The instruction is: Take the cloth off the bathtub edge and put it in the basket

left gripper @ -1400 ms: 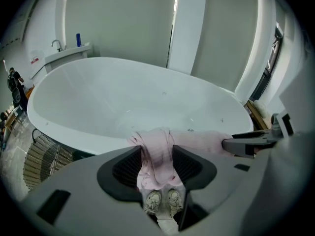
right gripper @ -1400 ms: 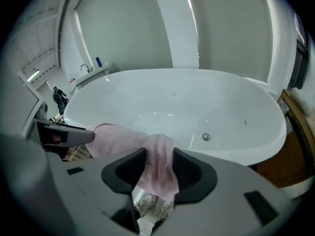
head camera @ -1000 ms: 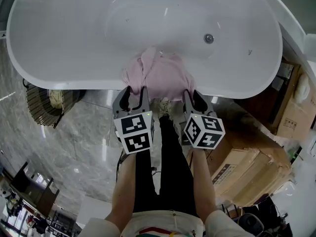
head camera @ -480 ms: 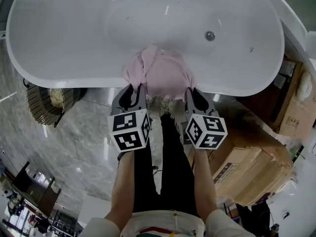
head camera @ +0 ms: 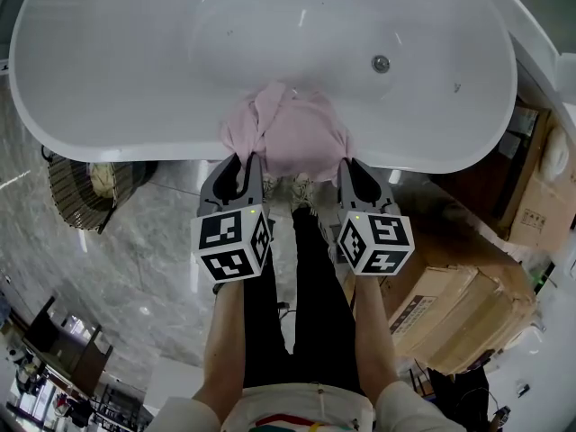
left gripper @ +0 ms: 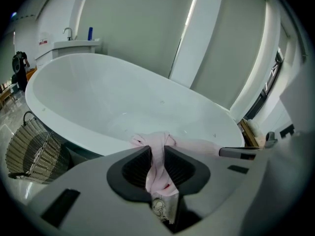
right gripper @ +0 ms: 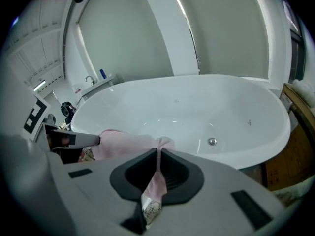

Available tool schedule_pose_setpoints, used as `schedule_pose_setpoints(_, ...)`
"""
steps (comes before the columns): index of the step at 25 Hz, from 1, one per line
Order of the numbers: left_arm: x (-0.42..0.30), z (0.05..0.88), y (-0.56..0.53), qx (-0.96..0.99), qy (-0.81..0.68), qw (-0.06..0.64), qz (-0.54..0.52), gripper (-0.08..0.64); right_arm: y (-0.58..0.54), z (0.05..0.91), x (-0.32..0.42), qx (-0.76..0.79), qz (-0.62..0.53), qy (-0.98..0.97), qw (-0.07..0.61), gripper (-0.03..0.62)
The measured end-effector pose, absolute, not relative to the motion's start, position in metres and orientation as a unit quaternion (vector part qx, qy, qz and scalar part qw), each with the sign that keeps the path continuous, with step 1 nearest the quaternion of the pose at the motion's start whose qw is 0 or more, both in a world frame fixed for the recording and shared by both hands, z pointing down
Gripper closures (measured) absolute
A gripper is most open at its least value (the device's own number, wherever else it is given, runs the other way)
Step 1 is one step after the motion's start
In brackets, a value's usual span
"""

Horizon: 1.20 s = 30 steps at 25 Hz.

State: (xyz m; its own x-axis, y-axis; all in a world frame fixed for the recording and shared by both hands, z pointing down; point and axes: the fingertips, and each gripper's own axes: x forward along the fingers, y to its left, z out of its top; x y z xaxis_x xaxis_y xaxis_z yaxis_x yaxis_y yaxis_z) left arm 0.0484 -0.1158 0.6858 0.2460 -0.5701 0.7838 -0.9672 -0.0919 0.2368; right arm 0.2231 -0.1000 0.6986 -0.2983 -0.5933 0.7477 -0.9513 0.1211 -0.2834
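Head view: left gripper (head camera: 245, 163) and right gripper (head camera: 349, 166) had just been closing, each pinching the pink cloth (head camera: 297, 131) draped over the bathtub (head camera: 135, 148) near edge.

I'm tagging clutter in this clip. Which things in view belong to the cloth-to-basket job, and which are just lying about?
Job: pink fabric cloth, white oval bathtub, brown woven wicker basket.
Lying about: brown cardboard boxes beside the tub.

A white bathtub (head camera: 117, 142) stands on a grey marbled floor (head camera: 135, 268), with a pink cloth (head camera: 292, 133) draped over its near rim. On the floor, a wicker basket (head camera: 79, 192) sits just beside the tub at left, cardboard boxes (head camera: 459, 304) at right
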Motion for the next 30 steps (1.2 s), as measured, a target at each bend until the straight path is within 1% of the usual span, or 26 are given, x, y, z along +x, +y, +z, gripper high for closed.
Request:
schedule_pose_setpoints(8, 0.048, 0.658, -0.123, 0.698, -0.562, 0.372, 0.241, 0.463, -0.111, 0.669, 0.222, 0.547, 0.370, -0.720, 0.213, 0.555)
schedule_pose_setpoints(11, 0.047, 0.632, -0.131, 0.702, -0.566, 0.368, 0.227, 0.463, -0.121, 0.643, 0.220, 0.548, 0.360, -0.729, 0.199, 0.555)
schedule_pose_setpoints(15, 0.045, 0.585, -0.145, 0.714, -0.572, 0.343, 0.212, 0.463, -0.136, 0.598, 0.215, 0.553, 0.348, -0.738, 0.172, 0.555)
schedule_pose_setpoints(19, 0.039, 0.524, -0.160, 0.722, -0.583, 0.320, 0.189, 0.463, -0.154, 0.538, 0.205, 0.550, 0.325, -0.754, 0.154, 0.555)
schedule_pose_setpoints(22, 0.038, 0.467, -0.181, 0.733, -0.596, 0.290, 0.156, 0.463, -0.180, 0.479, 0.201, 0.550, 0.288, -0.773, 0.127, 0.556)
schedule_pose_setpoints(25, 0.037, 0.407, -0.177, 0.740, -0.604, 0.264, 0.131, 0.463, -0.181, 0.416, 0.197, 0.546, 0.255, -0.790, 0.110, 0.555)
schedule_pose_setpoints(30, 0.027, 0.295, -0.199, 0.759, -0.617, 0.195, 0.072, 0.463, -0.203, 0.302, 0.191, 0.546, 0.188, -0.814, 0.057, 0.556)
